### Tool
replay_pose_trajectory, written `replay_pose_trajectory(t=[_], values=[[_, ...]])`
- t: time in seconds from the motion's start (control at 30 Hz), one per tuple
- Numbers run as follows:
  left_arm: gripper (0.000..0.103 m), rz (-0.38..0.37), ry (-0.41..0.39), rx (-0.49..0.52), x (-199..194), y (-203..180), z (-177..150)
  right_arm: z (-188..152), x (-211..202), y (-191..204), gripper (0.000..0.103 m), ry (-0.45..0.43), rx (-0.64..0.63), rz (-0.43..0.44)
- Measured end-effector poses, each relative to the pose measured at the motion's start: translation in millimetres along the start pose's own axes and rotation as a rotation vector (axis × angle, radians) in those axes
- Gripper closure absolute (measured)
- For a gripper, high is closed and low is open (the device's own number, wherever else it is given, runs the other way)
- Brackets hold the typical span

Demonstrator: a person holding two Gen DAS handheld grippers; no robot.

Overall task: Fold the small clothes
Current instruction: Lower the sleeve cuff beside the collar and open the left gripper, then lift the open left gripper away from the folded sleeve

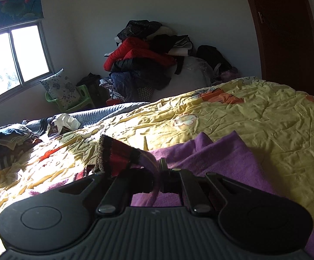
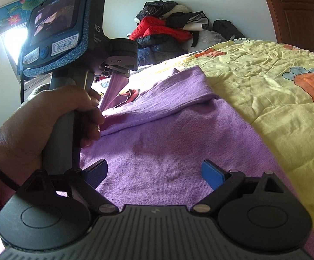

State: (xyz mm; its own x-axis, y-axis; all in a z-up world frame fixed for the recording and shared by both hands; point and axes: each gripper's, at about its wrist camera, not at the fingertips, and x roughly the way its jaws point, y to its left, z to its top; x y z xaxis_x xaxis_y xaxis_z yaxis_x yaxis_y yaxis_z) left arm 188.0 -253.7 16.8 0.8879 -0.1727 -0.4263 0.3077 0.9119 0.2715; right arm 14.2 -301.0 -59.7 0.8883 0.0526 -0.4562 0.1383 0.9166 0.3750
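Now | left hand-held gripper (image 1: 160, 171) pinching purple garment (image 2: 167, 143) | housing lettering "AS"

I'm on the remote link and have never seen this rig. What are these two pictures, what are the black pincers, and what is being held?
There is no robot: a person holds a handheld two-finger gripper in each hand, each with a camera looking along its fingers. In the left camera's picture, the left gripper is shut on a strip of the purple garment, near its red and black trim. In the right camera's picture, the right gripper hovers open above the same garment, holding nothing, and the person's left hand grips the other handle. The garment lies on a yellow quilt.
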Motion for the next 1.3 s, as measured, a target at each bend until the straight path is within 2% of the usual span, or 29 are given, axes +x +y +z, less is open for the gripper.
replay_pose_trajectory(t=[0.27, 0.4, 0.7, 0.87, 0.9, 0.97, 1.03, 1.1, 1.2, 1.3], values=[[0.096, -0.024, 0.046, 0.044, 13.1, -18.1, -10.7, -0.1, 0.3, 0.5, 0.011, 0.002, -0.001, -0.004], [0.096, 0.011, 0.036, 0.084, 11.5, -25.3, -9.5, -0.1, 0.6, -0.1, 0.010, 0.000, 0.002, -0.002], [0.095, -0.073, 0.065, 0.176, 14.5, -38.1, -10.4, -0.7, 0.4, 1.1, 0.010, 0.003, -0.004, -0.006], [0.094, -0.111, 0.079, 0.157, 13.5, -31.4, -7.7, -0.4, 0.2, 0.1, 0.009, 0.002, 0.000, -0.003], [0.090, -0.139, 0.084, 0.139, 12.9, -26.2, -6.3, -0.3, 0.1, -0.3, 0.009, 0.001, 0.003, -0.002], [0.074, -0.192, 0.084, 0.116, 10.9, -18.4, -4.0, -0.1, 0.3, -0.3, 0.009, 0.001, 0.003, -0.002], [0.029, -0.217, 0.046, 0.074, 3.9, -8.0, -1.8, -0.2, 0.4, 0.1, 0.009, 0.002, 0.001, -0.004], [0.013, -0.205, -0.031, 0.051, -7.3, 0.4, 0.2, -0.4, 0.0, 0.1, 0.009, 0.002, 0.001, -0.003], [0.013, -0.168, -0.073, 0.070, -21.1, 7.6, 3.6, -0.5, -0.2, 0.1, 0.009, 0.001, 0.002, -0.002], [0.013, -0.055, -0.048, 0.087, -32.2, 19.5, -1.8, -0.5, -0.2, 0.2, 0.009, 0.001, 0.002, -0.003]])
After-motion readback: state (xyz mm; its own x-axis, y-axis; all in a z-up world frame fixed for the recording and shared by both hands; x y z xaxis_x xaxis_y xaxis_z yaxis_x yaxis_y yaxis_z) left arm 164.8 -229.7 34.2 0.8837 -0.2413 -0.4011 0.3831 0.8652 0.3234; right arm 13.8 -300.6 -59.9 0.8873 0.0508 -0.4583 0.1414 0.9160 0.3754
